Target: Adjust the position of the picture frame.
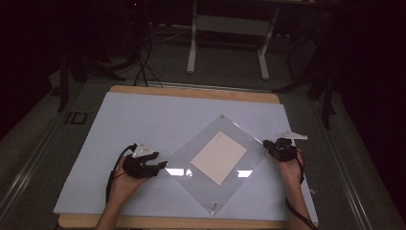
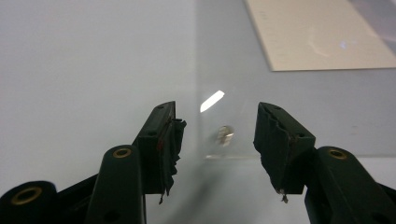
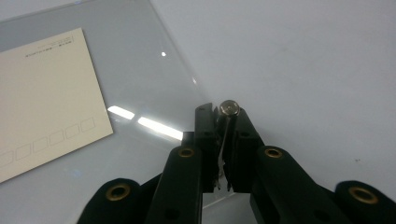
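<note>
A clear plastic sheet (image 1: 225, 191) lies turned like a diamond on the white mat (image 1: 143, 115), with a cream card (image 1: 219, 157) under its middle. My left gripper (image 1: 162, 167) is open at the sheet's left corner. In the left gripper view, a small metal stud (image 2: 225, 135) on that corner sits between the spread jaws of the left gripper (image 2: 217, 135), untouched. My right gripper (image 1: 269, 146) is at the sheet's right corner. In the right gripper view, this gripper (image 3: 227, 116) is shut on the sheet's thin edge just below another metal stud (image 3: 229, 108). The card (image 3: 42, 98) lies to the left.
The white mat covers most of a wooden table (image 1: 191, 92). Beyond the far edge stand a white metal frame (image 1: 230, 28) and dark cables (image 1: 143, 67) on the floor. Bare mat surrounds the sheet on every side.
</note>
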{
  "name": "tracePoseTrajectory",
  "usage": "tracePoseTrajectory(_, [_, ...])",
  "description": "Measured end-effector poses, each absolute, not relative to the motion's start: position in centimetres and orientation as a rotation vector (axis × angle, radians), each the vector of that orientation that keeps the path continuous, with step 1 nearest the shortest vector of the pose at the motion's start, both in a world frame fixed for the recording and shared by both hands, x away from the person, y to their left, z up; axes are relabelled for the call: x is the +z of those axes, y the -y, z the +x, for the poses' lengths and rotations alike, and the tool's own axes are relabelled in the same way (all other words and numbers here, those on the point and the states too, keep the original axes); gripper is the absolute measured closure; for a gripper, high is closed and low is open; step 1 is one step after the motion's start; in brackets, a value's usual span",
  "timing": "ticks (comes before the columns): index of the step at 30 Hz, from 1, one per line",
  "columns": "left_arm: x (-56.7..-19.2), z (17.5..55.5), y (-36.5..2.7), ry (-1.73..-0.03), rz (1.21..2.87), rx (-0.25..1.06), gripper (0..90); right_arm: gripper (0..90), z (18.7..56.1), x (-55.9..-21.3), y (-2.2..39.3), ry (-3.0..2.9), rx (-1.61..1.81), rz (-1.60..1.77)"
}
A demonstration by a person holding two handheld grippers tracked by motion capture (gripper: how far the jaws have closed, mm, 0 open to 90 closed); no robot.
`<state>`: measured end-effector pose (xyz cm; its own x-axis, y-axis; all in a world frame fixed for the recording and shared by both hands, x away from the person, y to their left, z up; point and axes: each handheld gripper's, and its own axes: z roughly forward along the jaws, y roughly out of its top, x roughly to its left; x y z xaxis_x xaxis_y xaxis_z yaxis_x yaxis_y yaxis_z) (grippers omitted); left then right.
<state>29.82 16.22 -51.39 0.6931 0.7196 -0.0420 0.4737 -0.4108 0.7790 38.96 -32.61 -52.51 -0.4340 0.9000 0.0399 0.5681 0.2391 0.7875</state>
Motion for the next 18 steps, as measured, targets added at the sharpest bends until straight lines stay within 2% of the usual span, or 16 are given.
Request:
tracePoseTrajectory(7, [-51.1, 29.1, -14.8, -0.775, 2.107, 0.294, 49.1, 85.0, 40.0, -52.1, 32.3, -2.109, 1.034, 1.341])
tracePoseTrajectory(13, [-50.7, 27.7, -11.7, -0.574, 2.153, 0.188, 51.0, 85.0, 41.3, -52.0, 31.5, -2.114, 1.028, 1.354])
tracePoseTrajectory(18, [-51.0, 27.2, -9.9, -0.504, 2.172, 0.159, 49.5, 85.0, 42.6, -51.8, 30.7, -2.119, 1.018, 1.362])
